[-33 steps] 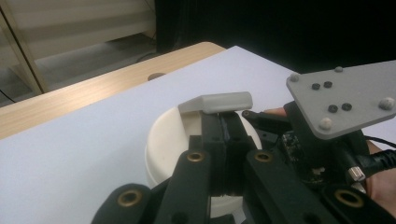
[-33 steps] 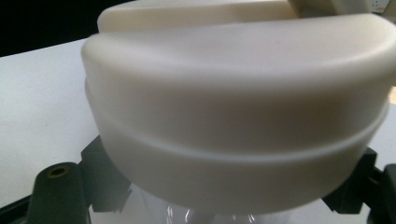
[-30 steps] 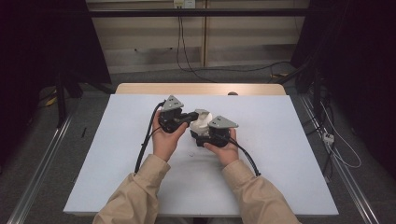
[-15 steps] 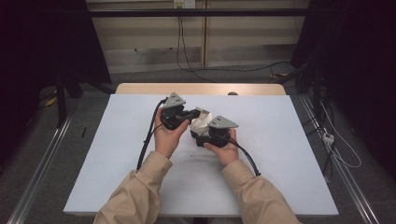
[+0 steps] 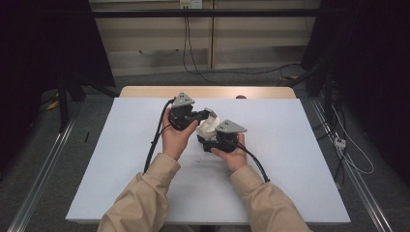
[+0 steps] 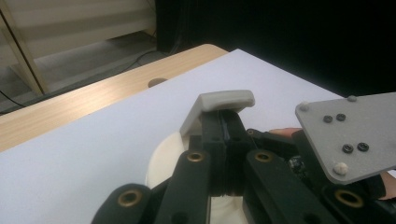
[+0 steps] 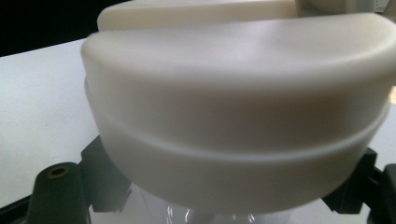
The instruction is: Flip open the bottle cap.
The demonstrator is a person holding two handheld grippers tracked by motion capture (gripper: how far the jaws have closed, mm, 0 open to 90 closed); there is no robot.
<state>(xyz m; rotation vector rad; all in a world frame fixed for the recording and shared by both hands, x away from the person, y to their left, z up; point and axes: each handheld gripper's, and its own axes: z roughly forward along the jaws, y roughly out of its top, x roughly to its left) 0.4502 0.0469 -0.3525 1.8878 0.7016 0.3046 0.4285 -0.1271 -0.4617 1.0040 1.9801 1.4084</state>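
The white surface [image 5: 121, 159] spreads over a wooden top whose bare strip runs along the far edge. Both of the person's forearms in tan sleeves [image 5: 140, 203] come in over the near edge, and the hands meet around the middle of the surface, a little toward the far edge.

Between the hands sits a cream-white container [image 5: 209, 127], off the surface and well away from every corner. In the right gripper view its rounded lid [image 7: 233, 93] looms close, a seam running round it above a clear, glassy lower part [image 7: 187, 215].

The right claw [image 5: 212, 140] is clenched on that container from the near side, its black jaws [image 7: 60, 191] pressed to the lower part on both sides.

The left claw [image 5: 205, 116] comes in from the left; in the left gripper view its jaws stand closed together, pinching a small grey flip tab [image 6: 219, 105] at the top of the container, whose cream body [image 6: 163, 163] shows below them.

The right gripper's grey three-cornered plate [image 6: 350, 135] lies just beside the left claw.
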